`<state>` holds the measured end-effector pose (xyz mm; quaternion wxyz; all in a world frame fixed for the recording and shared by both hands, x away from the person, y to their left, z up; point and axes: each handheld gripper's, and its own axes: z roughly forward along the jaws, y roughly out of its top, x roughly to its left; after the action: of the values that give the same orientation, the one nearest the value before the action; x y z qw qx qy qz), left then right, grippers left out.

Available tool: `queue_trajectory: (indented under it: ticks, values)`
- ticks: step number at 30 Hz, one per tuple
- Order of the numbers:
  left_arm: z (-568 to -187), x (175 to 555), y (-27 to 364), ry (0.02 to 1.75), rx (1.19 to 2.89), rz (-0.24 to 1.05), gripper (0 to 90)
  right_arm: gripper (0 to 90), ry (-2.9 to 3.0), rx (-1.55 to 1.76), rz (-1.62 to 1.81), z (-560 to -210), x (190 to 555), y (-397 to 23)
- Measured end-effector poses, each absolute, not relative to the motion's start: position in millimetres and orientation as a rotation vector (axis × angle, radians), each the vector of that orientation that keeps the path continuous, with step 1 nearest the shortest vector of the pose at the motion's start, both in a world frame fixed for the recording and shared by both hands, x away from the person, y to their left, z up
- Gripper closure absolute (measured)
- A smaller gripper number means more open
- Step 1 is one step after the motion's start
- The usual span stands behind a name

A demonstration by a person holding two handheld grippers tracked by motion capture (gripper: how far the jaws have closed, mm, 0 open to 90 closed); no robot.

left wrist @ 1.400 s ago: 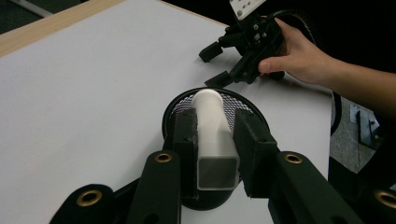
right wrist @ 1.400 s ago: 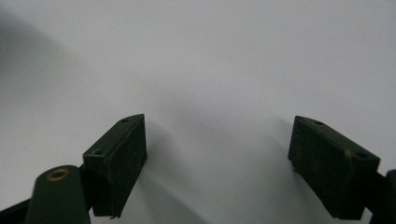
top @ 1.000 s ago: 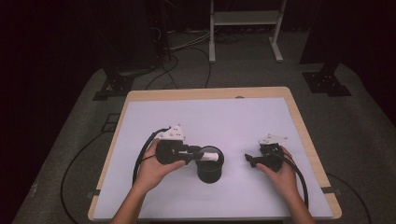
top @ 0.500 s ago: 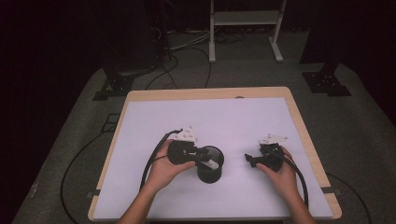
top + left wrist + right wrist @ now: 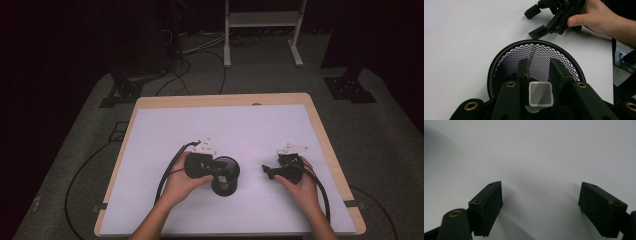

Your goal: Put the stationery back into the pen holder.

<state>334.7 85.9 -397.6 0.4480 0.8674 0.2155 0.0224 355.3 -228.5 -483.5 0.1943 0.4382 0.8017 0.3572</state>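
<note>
left gripper [image 5: 539, 75] clamped on a grey square-ended block [image 5: 540, 93], hanging over the mouth of the black mesh cup [image 5: 506, 56] right beneath. right gripper [image 5: 540, 205] spread wide, nothing between, low over bare white desk [image 5: 260, 130].

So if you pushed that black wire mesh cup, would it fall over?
Probably it would slide first: the black wire mesh cup stands upright on the smooth white table. It looks light, since its wall is open mesh, so a high push might tip it. On its side it would likely roll, because its rim is round.
</note>
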Motion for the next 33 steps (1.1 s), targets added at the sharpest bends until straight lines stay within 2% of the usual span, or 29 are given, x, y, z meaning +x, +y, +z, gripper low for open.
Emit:
queue_trajectory:
  ticks: [6, 9, 15, 24, 33]
  values:
    - [-393, 334, 90, 0.533, 2.121, 0.053, 62.5, 18.1, 2.248, 1.228, 1.001, -484, 355, -228]
    - [-389, 333, 95, 0.541, 2.107, 0.048, 53.0, 18.1, 2.248, 1.229, 1.002, -484, 355, -228]
    - [-384, 335, 102, 0.552, 2.075, 0.035, 41.8, 18.1, 2.248, 1.229, 1.002, -484, 355, -229]
    - [-378, 333, 121, 0.599, 2.043, 0.112, 21.7, 18.1, 2.248, 1.232, 1.003, -484, 356, -229]
    - [-377, 331, 151, 0.679, 2.028, 0.2, 12.5, 18.1, 2.249, 1.233, 1.004, -484, 356, -229]
